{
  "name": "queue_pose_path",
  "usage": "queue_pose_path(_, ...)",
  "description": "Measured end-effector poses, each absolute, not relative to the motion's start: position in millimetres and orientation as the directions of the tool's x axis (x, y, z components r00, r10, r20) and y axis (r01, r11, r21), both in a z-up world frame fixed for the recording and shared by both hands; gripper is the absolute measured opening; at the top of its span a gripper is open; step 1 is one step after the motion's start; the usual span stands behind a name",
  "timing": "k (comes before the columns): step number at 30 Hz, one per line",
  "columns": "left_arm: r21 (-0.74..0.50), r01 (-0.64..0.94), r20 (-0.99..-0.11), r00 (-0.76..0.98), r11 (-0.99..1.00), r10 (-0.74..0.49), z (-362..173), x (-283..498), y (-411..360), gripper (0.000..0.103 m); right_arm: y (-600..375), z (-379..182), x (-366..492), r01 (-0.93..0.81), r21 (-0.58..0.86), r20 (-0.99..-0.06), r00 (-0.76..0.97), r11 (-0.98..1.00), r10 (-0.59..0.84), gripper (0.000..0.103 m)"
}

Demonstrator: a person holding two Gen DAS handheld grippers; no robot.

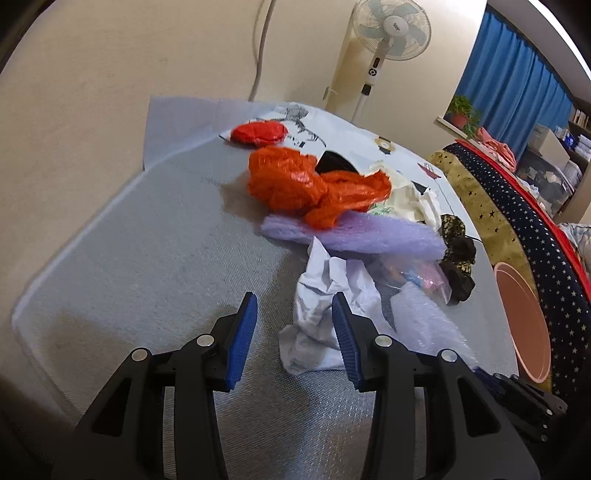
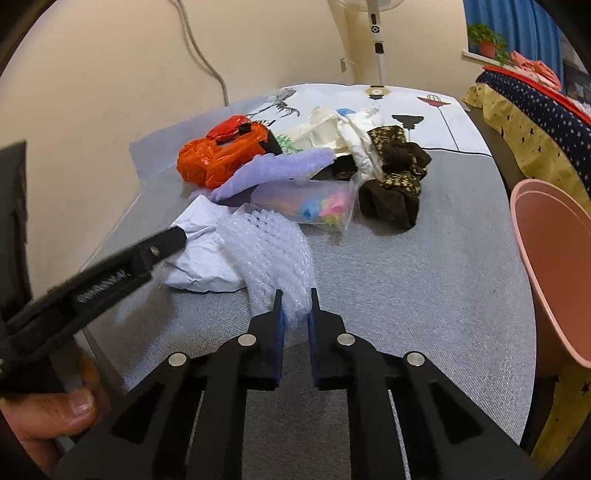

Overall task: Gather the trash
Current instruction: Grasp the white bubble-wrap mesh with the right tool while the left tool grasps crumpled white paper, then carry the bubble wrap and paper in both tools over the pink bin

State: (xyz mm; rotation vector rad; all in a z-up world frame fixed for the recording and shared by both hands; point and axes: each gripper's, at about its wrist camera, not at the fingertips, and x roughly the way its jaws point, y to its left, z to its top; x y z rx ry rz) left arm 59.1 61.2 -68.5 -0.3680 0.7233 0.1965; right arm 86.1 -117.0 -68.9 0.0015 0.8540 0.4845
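A pile of trash lies on the grey table [image 2: 424, 280]: an orange plastic bag [image 1: 310, 181] [image 2: 218, 155], a purple foam sheet [image 1: 362, 232] [image 2: 273, 170], a crumpled white paper [image 1: 325, 314] [image 2: 207, 254], a bubble wrap [image 2: 273, 254], and a clear zip bag with coloured bits [image 2: 314, 206]. My left gripper [image 1: 295, 312] is open, its right finger against the crumpled paper. My right gripper [image 2: 294, 301] is shut on the near edge of the bubble wrap. The left gripper's finger [image 2: 162, 243] shows in the right wrist view, touching the paper.
A pink bin [image 2: 550, 273] [image 1: 524, 325] stands at the table's right edge. Dark floral cloth [image 2: 399, 184], white cloths [image 2: 351, 136] and a red lid [image 1: 258, 133] lie further back. A standing fan [image 1: 391, 29] is behind, star-patterned bedding [image 1: 517, 221] to the right.
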Motion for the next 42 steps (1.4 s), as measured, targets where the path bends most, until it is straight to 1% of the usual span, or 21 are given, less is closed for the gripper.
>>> queue_pose_path(1, -0.264, -0.296, -0.677, 0.735, 0.918, 0.042, -70, 60, 60, 0.041, -118, -67, 86, -0.408, 0.196, -0.720, 0.558, 0.892, 0.413, 0.010)
queue_pose_path(2, -0.268, -0.287, -0.676, 0.736, 0.920, 0.033, -71, 61, 58, 0.038, -120, -65, 85, -0.406, 0.200, -0.715, 0.561, 0.892, 0.416, 0.010)
queue_pose_path(3, -0.267, -0.278, -0.675, 0.737, 0.923, 0.026, -71, 61, 56, 0.027, -121, -63, 85, -0.404, 0.201, -0.712, 0.566, 0.893, 0.416, 0.010)
queue_pose_path(4, -0.257, -0.266, -0.679, 0.734, 0.929, 0.023, -70, 62, 53, 0.023, -123, -60, 84, -0.401, 0.203, -0.707, 0.571, 0.893, 0.417, 0.010)
queue_pose_path(5, -0.249, -0.262, -0.680, 0.733, 0.933, 0.025, -69, 61, 51, 0.022, -124, -58, 83, -0.398, 0.204, -0.702, 0.577, 0.894, 0.417, 0.010)
queue_pose_path(7, -0.259, -0.250, -0.670, 0.742, 0.933, 0.013, -66, 58, 52, 0.015, -127, -52, 81, -0.392, 0.200, -0.693, 0.592, 0.898, 0.412, 0.010)
queue_pose_path(9, -0.251, -0.241, -0.657, 0.754, 0.938, 0.017, -58, 55, 51, 0.012, -131, -46, 78, -0.380, 0.190, -0.684, 0.611, 0.905, 0.400, 0.010)
queue_pose_path(20, -0.252, -0.218, -0.625, 0.780, 0.943, 0.014, -32, 29, 45, 0.011, -166, -12, 58, -0.274, 0.174, -0.622, 0.714, 0.946, 0.322, 0.010)
queue_pose_path(24, -0.246, -0.181, -0.600, 0.800, 0.952, -0.003, -18, 19, 33, 0.011, -184, 4, 49, -0.223, 0.167, -0.594, 0.755, 0.960, 0.278, 0.010)
queue_pose_path(34, -0.239, -0.080, -0.524, 0.850, 0.968, -0.059, 16, 11, 1, 0.011, -248, 50, 28, -0.065, 0.110, -0.520, 0.847, 0.992, 0.113, 0.011)
queue_pose_path(39, -0.235, -0.027, -0.500, 0.860, 0.972, -0.097, 26, 11, -21, 0.011, -280, 69, 30, 0.012, 0.087, -0.516, 0.856, 0.996, 0.035, 0.011)
queue_pose_path(42, -0.232, 0.010, -0.487, 0.864, 0.973, -0.125, 32, 13, -35, 0.011, -293, 79, 32, 0.038, 0.083, -0.515, 0.857, 0.996, 0.010, 0.011)
